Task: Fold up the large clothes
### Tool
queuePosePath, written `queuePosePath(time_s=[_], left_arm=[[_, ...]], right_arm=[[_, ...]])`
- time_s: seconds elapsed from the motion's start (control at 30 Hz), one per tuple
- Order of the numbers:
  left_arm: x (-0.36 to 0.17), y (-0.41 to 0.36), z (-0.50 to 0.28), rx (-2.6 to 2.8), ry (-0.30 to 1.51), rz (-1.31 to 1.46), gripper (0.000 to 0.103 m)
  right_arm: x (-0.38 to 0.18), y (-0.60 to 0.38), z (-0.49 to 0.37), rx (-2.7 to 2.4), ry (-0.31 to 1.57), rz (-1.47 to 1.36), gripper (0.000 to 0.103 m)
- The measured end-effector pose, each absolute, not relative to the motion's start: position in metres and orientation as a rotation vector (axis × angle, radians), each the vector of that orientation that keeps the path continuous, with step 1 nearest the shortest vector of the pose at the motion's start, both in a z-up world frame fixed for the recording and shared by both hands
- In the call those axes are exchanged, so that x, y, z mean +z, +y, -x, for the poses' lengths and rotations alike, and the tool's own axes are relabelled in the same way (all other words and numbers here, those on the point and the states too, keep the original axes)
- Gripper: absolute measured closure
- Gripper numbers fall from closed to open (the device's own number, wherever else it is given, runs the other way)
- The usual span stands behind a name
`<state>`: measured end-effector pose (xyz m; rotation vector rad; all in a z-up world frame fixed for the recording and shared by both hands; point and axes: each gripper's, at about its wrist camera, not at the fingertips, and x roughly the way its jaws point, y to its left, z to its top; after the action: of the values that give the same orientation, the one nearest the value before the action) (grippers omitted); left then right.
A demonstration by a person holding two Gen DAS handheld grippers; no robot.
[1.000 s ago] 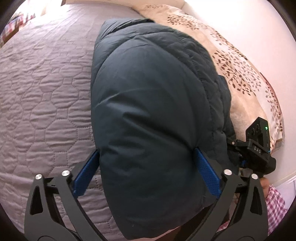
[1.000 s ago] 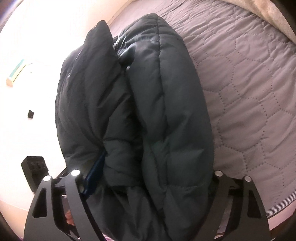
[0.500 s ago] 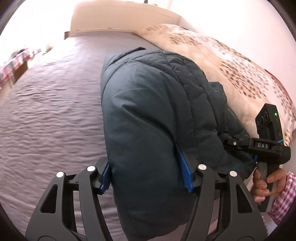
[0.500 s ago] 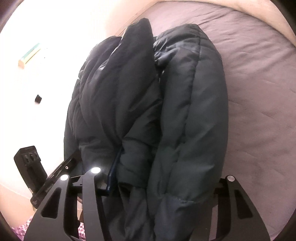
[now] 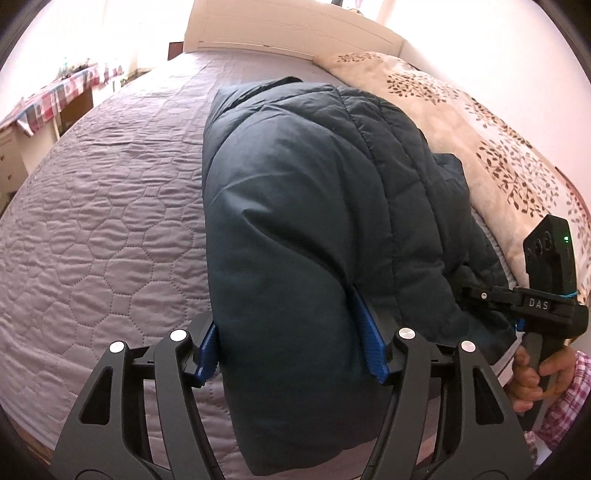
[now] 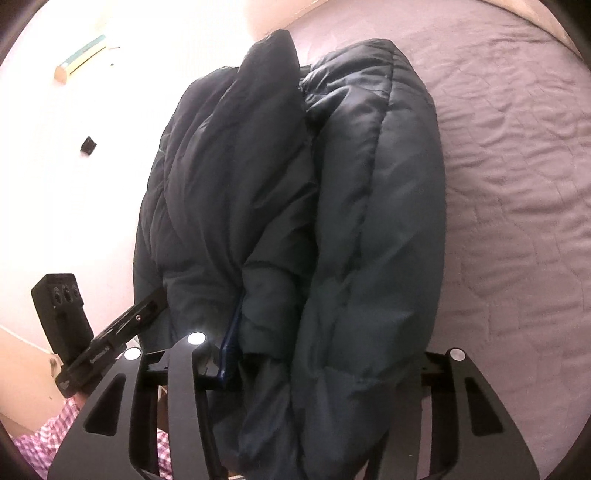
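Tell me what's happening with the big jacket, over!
Left gripper and right gripper just closed, both clamped on the folded jacket. Jacket bunched over the bed. Nothing in the way.

Jacket dark teal-navy, bedspread lilac with hexagon quilting, duvet cream with brown leaf print, sleeve pink check, probably.

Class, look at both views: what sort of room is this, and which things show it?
Most likely a bedroom: a bed with a quilted grey bedspread, a pale headboard behind it, and a leaf-patterned duvet alongside.
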<state>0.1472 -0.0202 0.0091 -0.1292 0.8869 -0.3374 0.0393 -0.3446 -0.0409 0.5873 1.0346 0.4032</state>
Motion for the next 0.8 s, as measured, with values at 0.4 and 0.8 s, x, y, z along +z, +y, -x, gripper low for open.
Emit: queuePosePath(time_s=[0.4, 0.8], left_arm=[[0.022, -0.027, -0.141, -0.186, 0.908, 0.046, 0.02], [0.058, -0.007, -0.06, -0.173, 0.861, 0.083, 0.02]], right_arm=[[-0.049, -0.348, -0.055, 0.308, 1.063, -0.606, 0.023], [0.03, -0.365, 0.034, 0.264, 0.828, -0.417, 0.072]])
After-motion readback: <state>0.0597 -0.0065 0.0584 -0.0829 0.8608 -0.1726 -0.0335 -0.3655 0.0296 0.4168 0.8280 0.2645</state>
